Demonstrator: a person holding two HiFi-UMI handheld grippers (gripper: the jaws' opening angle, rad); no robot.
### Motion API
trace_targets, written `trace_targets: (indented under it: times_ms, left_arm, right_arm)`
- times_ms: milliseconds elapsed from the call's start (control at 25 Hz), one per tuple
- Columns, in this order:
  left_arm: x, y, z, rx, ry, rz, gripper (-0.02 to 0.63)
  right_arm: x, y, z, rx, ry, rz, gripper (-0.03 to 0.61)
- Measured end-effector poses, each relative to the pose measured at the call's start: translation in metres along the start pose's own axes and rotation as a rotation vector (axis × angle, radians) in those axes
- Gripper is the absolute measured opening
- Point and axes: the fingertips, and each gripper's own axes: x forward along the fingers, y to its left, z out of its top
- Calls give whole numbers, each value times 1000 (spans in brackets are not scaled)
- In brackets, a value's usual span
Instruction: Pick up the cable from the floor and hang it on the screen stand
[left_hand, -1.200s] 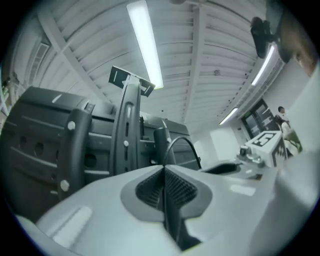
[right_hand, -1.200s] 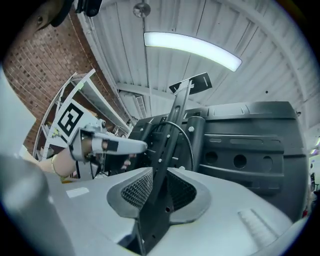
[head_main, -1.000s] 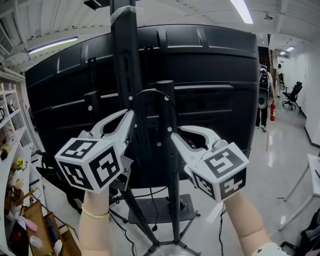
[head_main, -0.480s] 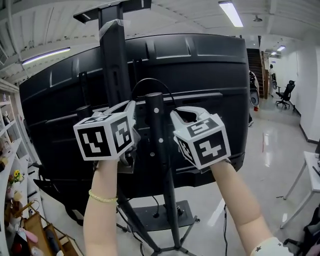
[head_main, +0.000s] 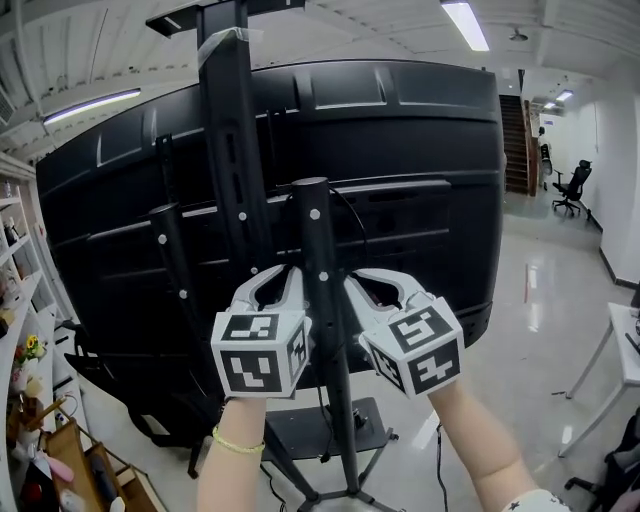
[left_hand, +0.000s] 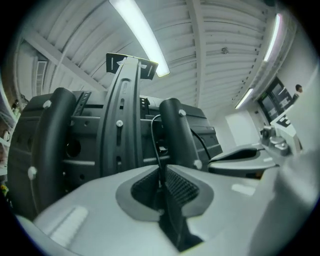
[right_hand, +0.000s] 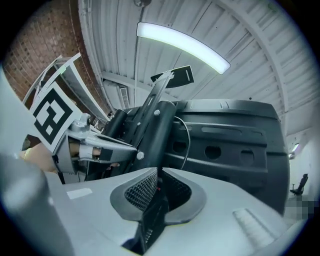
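The room was a long workshop under a white ribbed ceiling with tube lights (head_main: 465, 22), its glossy pale floor (head_main: 545, 330) hard and reflective, offering nothing soft to catch a dropped load. Cluttered shelves (head_main: 20, 330) lined the left wall.

The large black screen (head_main: 410, 150) filled most of the head view, its moulded plastic back facing the person. The black metal screen stand (head_main: 236, 170) carried it, and a rounded black upright post (head_main: 318, 300) of that stand rose between the two grippers.

The left gripper (head_main: 292, 278) sat just left of the post and the right gripper (head_main: 350, 282) just right of it. The left jaws were pressed together on the thin black cable (left_hand: 156, 145), which ran up from them toward the post's top. The right jaws were likewise together, and the cable (right_hand: 187, 137) arced down from the post to meet them, so they appeared to pinch it too.

The cable was off the floor, apparently draped over the post. It looked light, limp and smooth, likely to slide off a rounded top, so hold it close either side.
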Motion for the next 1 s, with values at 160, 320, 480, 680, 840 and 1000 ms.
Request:
trace_targets:
  times_ms: [160, 320, 480, 680, 840, 1000]
  left_arm:
    - [-29, -16, -52, -54, 1, -5, 37]
    - [-65, -39, -118, -164, 61, -38, 34]
    - [-87, -57, -178, -238, 111, -19, 9]
    - [-99, -72, -232, -251, 180, 13, 8]
    - [-107, -75, -247, -272, 190, 39, 8]
    - [-110, -79, -257, -278, 210, 35, 8]
  right_arm:
    - [-18, 19, -38, 111, -19, 28, 32]
    - [-39, 40, -89, 201, 8, 40, 14]
    - [-56, 66, -141, 267, 58, 48, 2]
    - [-74, 95, -187, 346, 109, 69, 0]
    - [-85, 97, -207, 387, 138, 59, 0]
    - [-90, 96, -210, 383, 140, 39, -2]
